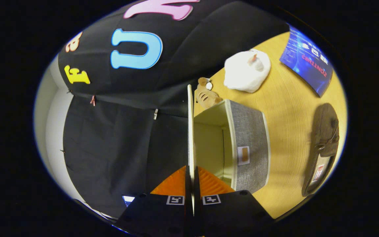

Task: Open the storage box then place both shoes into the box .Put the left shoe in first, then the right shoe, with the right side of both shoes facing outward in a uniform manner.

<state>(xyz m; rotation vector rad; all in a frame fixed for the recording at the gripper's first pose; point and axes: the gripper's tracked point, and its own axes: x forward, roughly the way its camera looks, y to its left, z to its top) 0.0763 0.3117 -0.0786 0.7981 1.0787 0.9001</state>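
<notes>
My gripper (191,171) is rolled sideways and shut on the thin cream lid (190,131) of the storage box, which runs edge-on straight ahead from between the fingers. The grey fabric box (248,141) with cream trim stands open on the wooden table, its cream inside showing beside the raised lid. A small tan label sits on its grey wall. One dark brown shoe (322,144) lies on the table beyond the box's far side, its pale insole showing at the heel.
A white plush toy (247,70) and a small brown plush toy (206,95) rest on the wooden table (288,108) past the box. A blue booklet (308,61) lies farther off. The black cloth wall (117,138) hangs on the lid's other side.
</notes>
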